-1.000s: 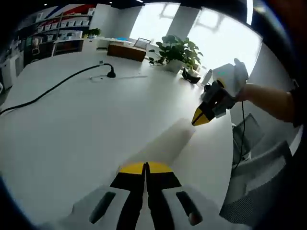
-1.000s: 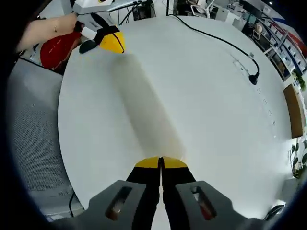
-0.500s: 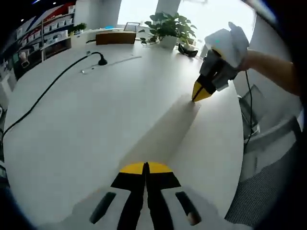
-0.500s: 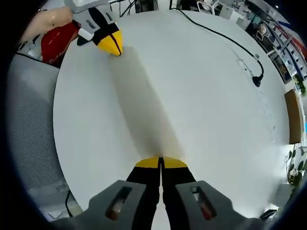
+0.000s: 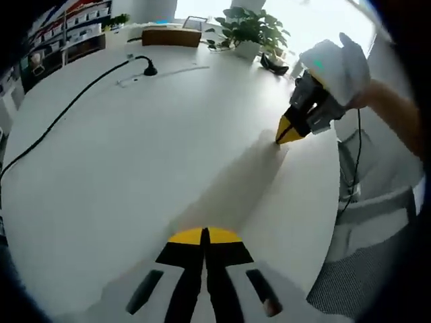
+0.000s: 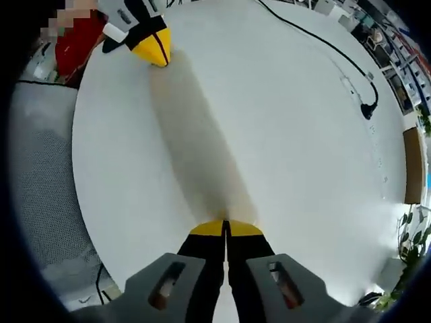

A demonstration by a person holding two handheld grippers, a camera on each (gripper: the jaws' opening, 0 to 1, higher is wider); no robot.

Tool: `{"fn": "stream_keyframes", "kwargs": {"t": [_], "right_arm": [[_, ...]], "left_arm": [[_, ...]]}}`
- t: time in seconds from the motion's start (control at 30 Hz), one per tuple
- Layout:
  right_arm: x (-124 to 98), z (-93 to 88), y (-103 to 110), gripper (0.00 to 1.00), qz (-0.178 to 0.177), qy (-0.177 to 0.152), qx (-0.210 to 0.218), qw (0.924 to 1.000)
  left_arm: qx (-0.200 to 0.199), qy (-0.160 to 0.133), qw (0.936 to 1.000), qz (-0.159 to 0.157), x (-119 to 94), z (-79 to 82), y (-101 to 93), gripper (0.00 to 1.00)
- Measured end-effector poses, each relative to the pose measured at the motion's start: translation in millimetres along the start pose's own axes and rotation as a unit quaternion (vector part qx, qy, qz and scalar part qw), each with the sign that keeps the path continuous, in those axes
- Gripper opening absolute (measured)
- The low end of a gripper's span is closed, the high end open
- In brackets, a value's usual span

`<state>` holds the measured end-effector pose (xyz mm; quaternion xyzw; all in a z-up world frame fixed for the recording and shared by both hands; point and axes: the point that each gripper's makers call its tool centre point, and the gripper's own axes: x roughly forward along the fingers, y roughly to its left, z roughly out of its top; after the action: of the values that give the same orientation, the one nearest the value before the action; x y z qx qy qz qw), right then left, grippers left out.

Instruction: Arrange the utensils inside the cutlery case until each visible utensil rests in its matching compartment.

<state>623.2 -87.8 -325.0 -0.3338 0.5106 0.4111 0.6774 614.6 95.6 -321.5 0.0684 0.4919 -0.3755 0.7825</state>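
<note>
a wide white table [image 5: 135, 155] fills the foreground of an office, with bright windows behind it, shelving at the far left and a leafy potted plant [image 5: 250, 30] standing at the table's far edge. a black cable [image 5: 64, 118] snakes across the tabletop from the left and ends at a small black plug-like piece near a thin pale strip, which is too small to make out. a brown box [image 5: 172, 38] sits near the plant, and a dark object just beside the plant is too blurred to name.

in the left gripper view, the left gripper [image 5: 205, 235] rises from the bottom with its yellow-tipped black jaws pressed together, nothing between them, low over the bare white surface. the right gripper [image 5: 288, 134] comes in from the right, held by a person's arm, its yellow tip pointing down at the table near the right edge, its jaws seemingly closed too. a grey mesh chair [image 5: 363, 269] stands just off the table on that side.

in the right gripper view, the right gripper [image 6: 225, 229] likewise has its jaws pressed flat together and empty, over the table. the left gripper [image 6: 156, 48] shows at the upper left with its yellow tip close to the tabletop. beside it lies something red [image 6: 74, 47], off the table edge.

the tabletop between the two grippers carries long soft shadows.
</note>
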Motion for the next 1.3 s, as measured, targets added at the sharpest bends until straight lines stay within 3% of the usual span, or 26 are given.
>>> {"fn": "stream_keyframes", "kwargs": {"t": [0.07,0.23,0.47,0.57,0.63,0.67,0.77,1.0,1.07,1.13,1.17,1.2,1.27,1.3], "right_arm": [[-6,4.7,-6,0.0,-0.011,-0.013,0.011,0.9998],[-2,-0.6,-5,0.0,-0.004,0.011,-0.006,0.9999],[7,-6.7,-3,0.0,0.005,0.029,-0.011,0.9995],[6,-5.4,-5,0.0,-0.002,0.031,-0.008,0.9995],[6,-5.6,-5,0.0,-0.001,0.031,-0.001,0.9995],[6,-5.4,-6,0.0,0.0,0.033,0.003,0.9995],[7,-5.5,-6,0.0,0.009,0.041,0.026,0.9988],[7,-5.5,-3,0.0,-0.009,0.042,0.012,0.999],[7,-5.5,-5,0.0,-0.006,0.043,0.037,0.9984],[5,-4.2,-9,0.0,0.001,0.035,0.035,0.9988],[5,-0.9,-11,0.0,-0.003,0.015,0.034,0.9993],[0,-4.1,-8,0.0,-0.005,0.018,0.049,0.9986],[-6,-0.4,0,0.0,0.002,-0.001,0.051,0.9987],[-8,-0.7,4,0.0,0.005,-0.003,0.05,0.9987]], "left_arm": [[0.009,-0.001,0.9999,0.009,-2,-0.8,3.9,0.0],[0.036,0.004,0.999,0.027,-4,-0.7,8.2,0.0],[0.035,0.002,0.9992,0.019,-3,3.2,2.2,0.0],[0.042,0.01,0.9989,0.019,-2,2.8,0.8,0.0],[0.073,0.025,0.9964,0.034,-3,2.8,4.7,0.0],[0.073,0.044,0.995,0.052,-3,0.9,8.4,0.0],[0.057,0.064,0.9955,0.041,0,2.1,6.4,0.0],[0.07,0.076,0.9939,0.039,0,1.5,8.3,0.0],[0.086,0.082,0.9917,0.05,1,2.1,8.6,0.0],[0.066,0.075,0.9942,0.041,1,4.2,11.4,0.0],[0.033,0.075,0.9961,0.032,-1,1.4,10.4,0.0],[0.021,0.086,0.9956,0.029,-5,-4.0,10.3,0.0],[0.027,0.058,0.9977,0.022,-11,1.8,5.9,0.0],[0.027,0.06,0.9977,0.016,-14,0.4,0.9,0.0]]}}
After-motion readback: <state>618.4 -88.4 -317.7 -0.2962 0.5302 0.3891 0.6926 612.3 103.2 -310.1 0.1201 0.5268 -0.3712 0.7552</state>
